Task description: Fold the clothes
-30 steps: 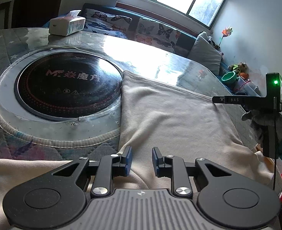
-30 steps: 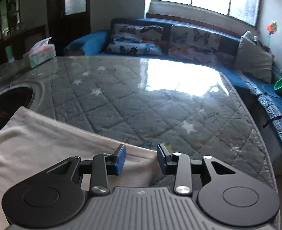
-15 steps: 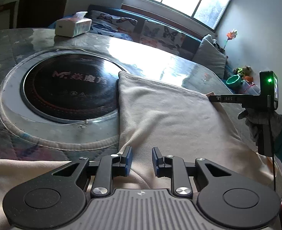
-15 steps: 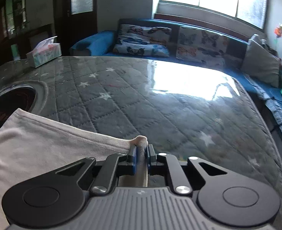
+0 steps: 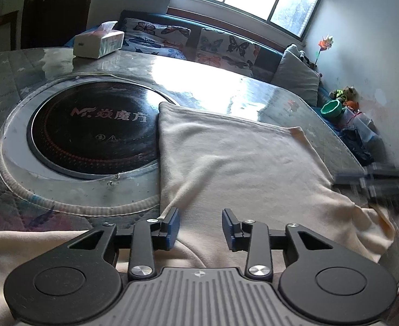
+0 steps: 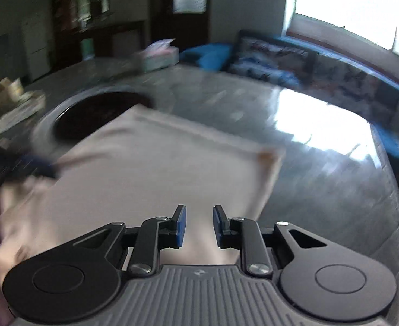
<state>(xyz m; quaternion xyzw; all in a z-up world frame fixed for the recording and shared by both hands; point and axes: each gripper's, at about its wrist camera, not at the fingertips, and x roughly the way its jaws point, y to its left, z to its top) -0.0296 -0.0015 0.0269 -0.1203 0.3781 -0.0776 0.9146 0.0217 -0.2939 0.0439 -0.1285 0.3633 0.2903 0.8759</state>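
Judging from how the cream soft fleece garment [image 5: 240, 163] lies, you have one fold made: a flat, nearly square panel spreads ahead of your left hand-held gripper [image 5: 200, 228], with one straight edge running beside the round black glass cooktop [image 5: 91, 135] set in the bench [image 5: 226, 92]. More loose cloth bunches under and to both sides of this hand-held gripper, so I think at least one more fold and some smoothing are left.

Your left hand-held gripper is released, its blue pads apart above the cloth and holding nothing. Your right hand-held gripper [image 6: 199, 225] is also released, fingers spread, with the garment [image 6: 150, 168] just ahead of and below them; that view is blurred, so I cannot tell if the fingers touch the cloth. Its far right corner shows a small brownish mark.

For containers, a white tissue box [image 5: 99, 40] stands far ahead to the left, with tissue coming out of its top. A small green bowl [image 5: 332, 108] sits far to the right, off the bench; its content is too small to tell.
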